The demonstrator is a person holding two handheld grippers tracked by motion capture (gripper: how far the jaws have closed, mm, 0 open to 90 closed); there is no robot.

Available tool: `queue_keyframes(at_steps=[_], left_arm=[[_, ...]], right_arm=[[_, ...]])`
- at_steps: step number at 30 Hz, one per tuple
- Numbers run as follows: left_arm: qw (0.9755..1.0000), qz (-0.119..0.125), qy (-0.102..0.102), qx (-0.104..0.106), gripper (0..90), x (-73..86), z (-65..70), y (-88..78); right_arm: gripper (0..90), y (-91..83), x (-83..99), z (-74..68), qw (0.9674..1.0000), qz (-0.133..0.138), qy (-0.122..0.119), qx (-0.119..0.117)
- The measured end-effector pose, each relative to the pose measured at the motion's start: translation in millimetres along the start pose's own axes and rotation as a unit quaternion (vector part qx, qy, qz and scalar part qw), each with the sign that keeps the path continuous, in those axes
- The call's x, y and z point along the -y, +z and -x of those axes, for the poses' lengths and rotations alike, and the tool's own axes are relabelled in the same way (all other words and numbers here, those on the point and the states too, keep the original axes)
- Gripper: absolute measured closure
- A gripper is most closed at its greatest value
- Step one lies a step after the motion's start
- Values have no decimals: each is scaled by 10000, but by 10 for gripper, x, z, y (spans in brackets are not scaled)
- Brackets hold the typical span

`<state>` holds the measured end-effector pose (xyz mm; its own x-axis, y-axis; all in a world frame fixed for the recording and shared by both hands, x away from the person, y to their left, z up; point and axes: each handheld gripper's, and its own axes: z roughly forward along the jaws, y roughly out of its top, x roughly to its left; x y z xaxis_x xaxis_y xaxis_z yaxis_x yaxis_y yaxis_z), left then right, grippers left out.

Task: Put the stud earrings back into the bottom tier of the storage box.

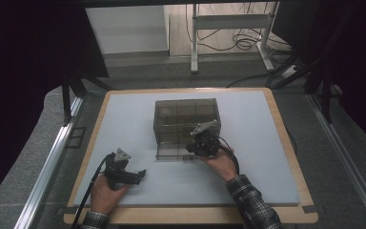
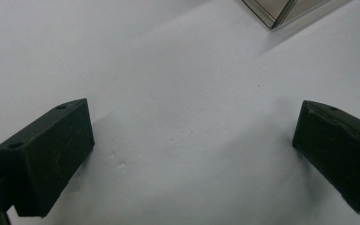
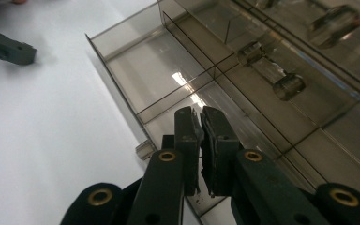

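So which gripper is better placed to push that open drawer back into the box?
Right. The right gripper, jaws shut, is already over the pulled-out drawer of the smoky plastic drawer box. The left gripper rests open on the white mat, well off to the side.

Grey floor, white-legged desk behind, cables underneath, dark surroundings.

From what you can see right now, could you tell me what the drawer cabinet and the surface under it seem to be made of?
The drawer cabinet looks like smoke-tinted clear plastic, glossy: you see its dividers through the walls, and the pulled-out drawer catches bright glare. The white mat looks matte, perhaps foam or soft board, as it shows small dents and no shine. The board's edge looks like pale wood.
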<state>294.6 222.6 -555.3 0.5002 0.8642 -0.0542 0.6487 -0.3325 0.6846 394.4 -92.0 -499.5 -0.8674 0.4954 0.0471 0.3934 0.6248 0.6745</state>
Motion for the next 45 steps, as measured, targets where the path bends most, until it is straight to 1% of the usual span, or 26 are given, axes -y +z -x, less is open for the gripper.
queue_keyframes(at_steps=[9,11,14,18,20,21,22,23,24,26,32,37,39,41,45], left_arm=[[10000,0,0,0,0,0,0,0],[10000,-1,1,0,0,0,0,0],[10000,-1,1,0,0,0,0,0],[10000,1,1,-1,0,0,0,0],[10000,0,0,0,0,0,0,0],[10000,-1,3,-1,0,0,0,0],[10000,0,2,-2,0,0,0,0],[10000,0,2,-2,0,0,0,0],[10000,-1,3,-1,0,0,0,0],[10000,-1,2,-1,0,0,0,0],[10000,-2,2,-1,0,0,0,0],[10000,-2,4,-2,0,0,0,0],[10000,-2,12,-7,0,0,-1,-1],[10000,1,21,-5,0,-1,-2,0],[10000,24,-7,-7,0,0,1,3]], right_arm=[[834,135,4,32,9998,-148,-24,96],[797,164,14,56,9998,-169,27,121],[796,158,12,66,9998,-156,48,144],[796,96,-6,65,9998,-93,54,140],[793,35,-22,48,9999,-75,21,125],[793,35,-22,48,9999,-75,21,125],[782,-2,-26,39,9999,-55,20,107],[782,-2,-26,39,9999,-55,20,107],[759,-35,-23,32,10000,-31,74,55],[753,-49,-20,29,9999,-26,95,36],[714,-149,-5,3,9998,-65,168,-63],[685,-240,6,-53,9998,-138,119,-98],[672,-291,13,-77,9996,-169,113,-172],[672,-353,18,-107,9996,-214,84,-189],[659,-421,32,-122,9994,-223,113,-252]])
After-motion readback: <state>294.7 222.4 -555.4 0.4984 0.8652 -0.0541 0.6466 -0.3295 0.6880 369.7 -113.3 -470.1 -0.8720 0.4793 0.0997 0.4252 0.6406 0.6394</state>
